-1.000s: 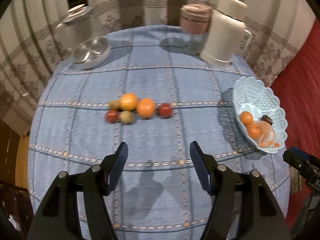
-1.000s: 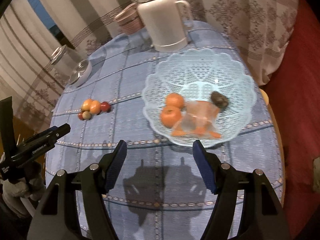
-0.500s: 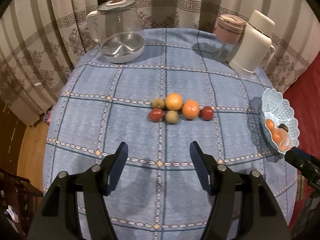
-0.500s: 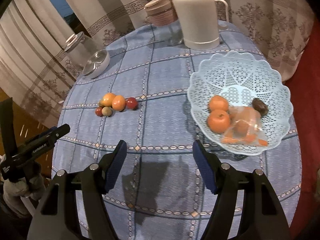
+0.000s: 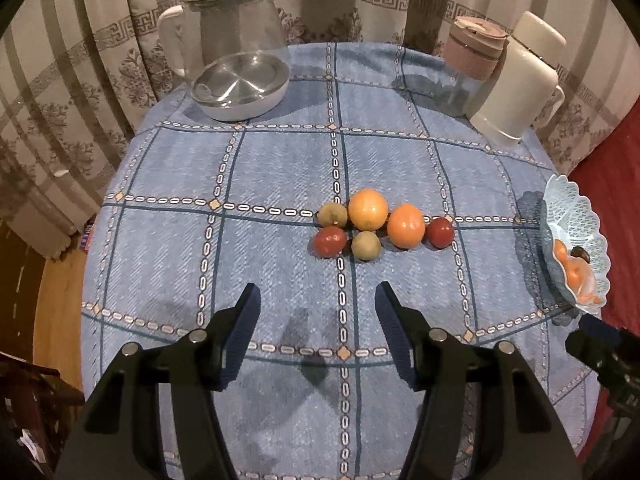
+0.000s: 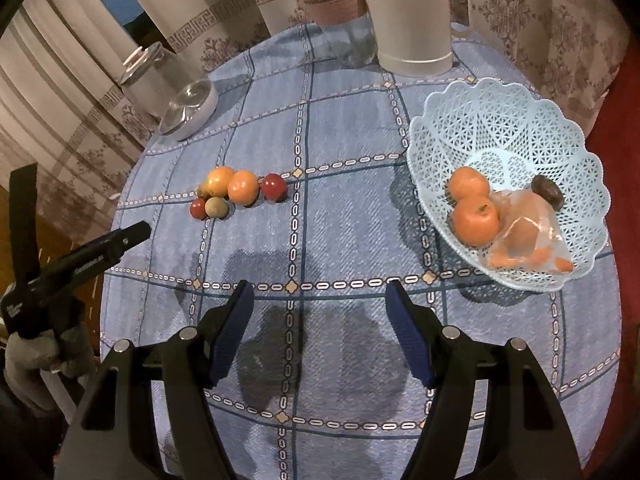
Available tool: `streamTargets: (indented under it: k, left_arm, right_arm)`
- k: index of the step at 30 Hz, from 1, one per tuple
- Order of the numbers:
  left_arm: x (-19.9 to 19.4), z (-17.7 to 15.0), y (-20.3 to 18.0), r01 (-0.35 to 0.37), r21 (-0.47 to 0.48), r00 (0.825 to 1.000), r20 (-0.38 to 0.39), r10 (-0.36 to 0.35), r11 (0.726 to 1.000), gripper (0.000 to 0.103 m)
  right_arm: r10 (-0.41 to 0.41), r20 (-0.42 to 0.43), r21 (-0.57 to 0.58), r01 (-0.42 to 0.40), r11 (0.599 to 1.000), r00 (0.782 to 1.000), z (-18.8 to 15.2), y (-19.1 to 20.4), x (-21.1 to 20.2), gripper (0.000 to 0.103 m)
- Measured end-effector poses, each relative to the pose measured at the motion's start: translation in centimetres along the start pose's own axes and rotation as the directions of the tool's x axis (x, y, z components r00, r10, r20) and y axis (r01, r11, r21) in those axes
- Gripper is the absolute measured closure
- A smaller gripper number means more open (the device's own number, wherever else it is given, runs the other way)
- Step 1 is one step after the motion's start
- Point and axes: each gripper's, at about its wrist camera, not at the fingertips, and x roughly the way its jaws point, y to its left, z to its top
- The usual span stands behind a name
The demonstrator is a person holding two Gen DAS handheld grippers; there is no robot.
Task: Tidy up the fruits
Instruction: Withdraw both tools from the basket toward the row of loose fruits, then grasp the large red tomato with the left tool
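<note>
Warm, dim indoor light falls from above, and dark soft-edged shadows pool on the table (image 5: pixel 280 168) just ahead of each camera. Both fisheye views bend strongly, with black corners. The centre is sharp; the curtains (image 5: pixel 60 80) smear at the rim.

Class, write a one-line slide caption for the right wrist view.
Empty right gripper above the blue tablecloth; loose fruit left, basket right.

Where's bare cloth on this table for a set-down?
Free: the cloth between the fruit cluster and the basket, and the wide left stretch below the glass kettle. Crowded: the far edge by the white jug and pink-lidded jar.
</note>
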Motion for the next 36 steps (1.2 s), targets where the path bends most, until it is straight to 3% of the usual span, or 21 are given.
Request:
streamTargets:
  k: [17,22,32,36]
  left_arm:
    - [7.5,3.3,0.5,0.037,0.015,0.997,-0.07,-0.036,0.999,0.046]
    - [9.1,3.7,0.5,0.043,0.027,0.996,-0.083,-0.04,0.999,0.056]
    - [10.5,3.8,1.1,0.086,0.008,0.99,-0.111,-0.085,0.996,0.063]
    - [10.3,3.4,1.8,0.11,-0.012,0.987,-0.114,-0.111,0.994,0.073]
  right_arm:
    - [-0.043,-0.061,0.033,0.045,0.998,0.997,0.2,0.3,2.8,0.033]
    - [-0.048,-0.068,0.041,0.051,0.998,0.997,0.4,0.4,3.4,0.033]
    - [-0.042,-0.087,0.016,0.044,0.999,0.995,1.1,1.5,4.7,0.033]
    - [-0.036,-0.089,-0.003,0.035,0.999,0.995,1.7,2.2,5.1,0.033]
